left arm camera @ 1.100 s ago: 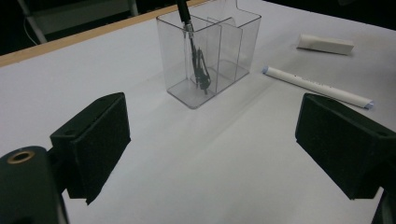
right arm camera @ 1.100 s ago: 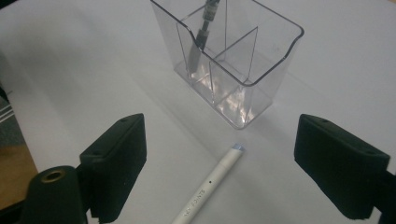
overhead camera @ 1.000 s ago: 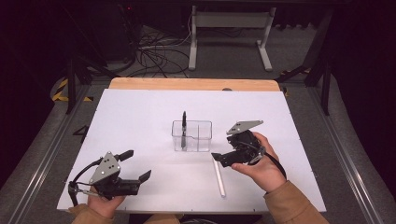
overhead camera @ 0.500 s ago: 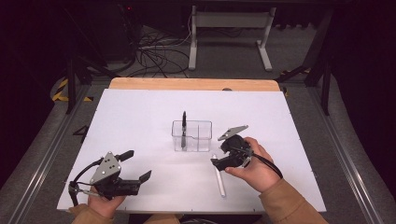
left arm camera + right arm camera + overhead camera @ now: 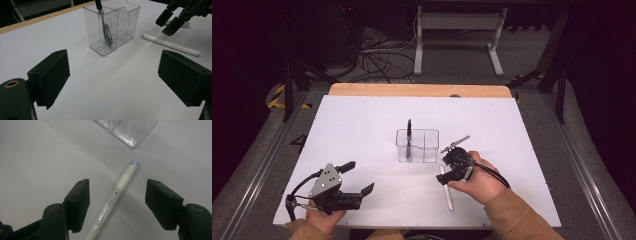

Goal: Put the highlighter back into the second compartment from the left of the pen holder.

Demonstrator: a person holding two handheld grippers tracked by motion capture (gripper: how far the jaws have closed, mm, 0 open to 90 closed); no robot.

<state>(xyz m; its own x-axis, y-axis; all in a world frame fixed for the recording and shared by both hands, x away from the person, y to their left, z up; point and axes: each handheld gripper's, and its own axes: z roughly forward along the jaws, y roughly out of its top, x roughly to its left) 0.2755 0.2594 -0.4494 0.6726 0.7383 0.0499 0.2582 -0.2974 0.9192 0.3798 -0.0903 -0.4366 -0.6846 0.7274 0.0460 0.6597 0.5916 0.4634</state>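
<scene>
1. A slim white plastic marker pen point(image 5: 113, 201) lies flat on the white-topped bench point(image 5: 362, 125), just in front of a clear plastic two-compartment pen holder point(image 5: 417, 145). It lies there loose, ready to be picked up and stood in the holder.
2. The right tool point(image 5: 116, 205) hangs straight over the marker with one black jaw on each side of the barrel. The jaws have just been closing, yet a gap shows on both sides, so nothing is pinched so far. Straddling the barrel crosswise looks meant to give a square grip.
3. A black pen point(image 5: 103, 23) already stands tilted in the holder's left compartment. The compartment beside it looks free, probably for the white marker.
4. The left tool point(image 5: 113, 80) rests near the bench's near left corner, jaws spread wide and holding nothing. It is well apart from the holder, which keeps it clear of the right hand point(image 5: 479, 182).
</scene>
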